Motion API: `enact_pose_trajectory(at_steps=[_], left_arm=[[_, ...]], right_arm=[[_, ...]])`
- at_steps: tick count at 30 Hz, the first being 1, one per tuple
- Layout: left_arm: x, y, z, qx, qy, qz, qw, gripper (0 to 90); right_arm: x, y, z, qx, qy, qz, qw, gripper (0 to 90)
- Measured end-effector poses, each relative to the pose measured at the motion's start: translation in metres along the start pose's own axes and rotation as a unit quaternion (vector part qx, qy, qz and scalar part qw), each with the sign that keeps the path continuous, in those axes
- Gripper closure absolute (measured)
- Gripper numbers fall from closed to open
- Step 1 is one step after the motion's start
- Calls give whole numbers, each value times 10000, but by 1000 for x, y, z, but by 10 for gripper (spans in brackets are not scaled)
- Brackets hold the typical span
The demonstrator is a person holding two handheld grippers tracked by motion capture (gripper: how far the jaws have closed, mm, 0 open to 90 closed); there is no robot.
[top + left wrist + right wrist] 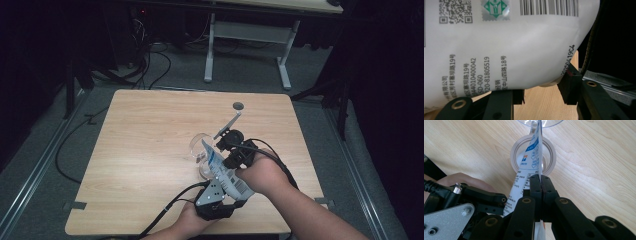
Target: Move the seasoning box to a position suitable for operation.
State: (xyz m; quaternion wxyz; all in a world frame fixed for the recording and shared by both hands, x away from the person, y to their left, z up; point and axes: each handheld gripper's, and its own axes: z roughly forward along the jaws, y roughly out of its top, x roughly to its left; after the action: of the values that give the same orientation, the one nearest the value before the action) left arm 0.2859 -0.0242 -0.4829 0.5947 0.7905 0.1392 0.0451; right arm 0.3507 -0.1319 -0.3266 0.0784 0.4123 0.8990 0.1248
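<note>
The left gripper [216,199] was close to the near edge of the light wooden table [145,150], with the person's left hand [186,220] behind it. Its jaws stood partly apart and pinched the lower, fuller end of a soft white plastic pouch printed with black text, a barcode and blue marks [223,172]. In the left gripper view the pouch [506,45] bulged right in front of the camera, and it sat between the two black jaws, touching both.

The right gripper [234,149] was just beyond the left one and a little to its right, held by the person's right hand [265,172]. Its jaws were pressed together on the flat sealed edge of the same pouch. In the right gripper view the pouch [530,160] rose thin and nearly edge-on from the closed jaws, and its top corner leaned over the mouth of a clear round glass container [533,155] that stood on the table directly ahead of the jaws. In the high view this glass container [201,145] was just beyond both grippers, on the left side of the right gripper, and the pouch's upper end was tilted towards it.

Further ahead of the right gripper a thin grey stick-like tool [228,125] lay on the table, and beyond it there was a small round grey spot [238,106].
</note>
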Motion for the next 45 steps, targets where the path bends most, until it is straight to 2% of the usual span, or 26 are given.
enact_pose_trajectory(at_steps=[45], left_arm=[[0, 2, -2, -95, 3, -70, 9999, 613]], right_arm=[[4, 5, 1, 24, -68, -67, 10000, 900]])
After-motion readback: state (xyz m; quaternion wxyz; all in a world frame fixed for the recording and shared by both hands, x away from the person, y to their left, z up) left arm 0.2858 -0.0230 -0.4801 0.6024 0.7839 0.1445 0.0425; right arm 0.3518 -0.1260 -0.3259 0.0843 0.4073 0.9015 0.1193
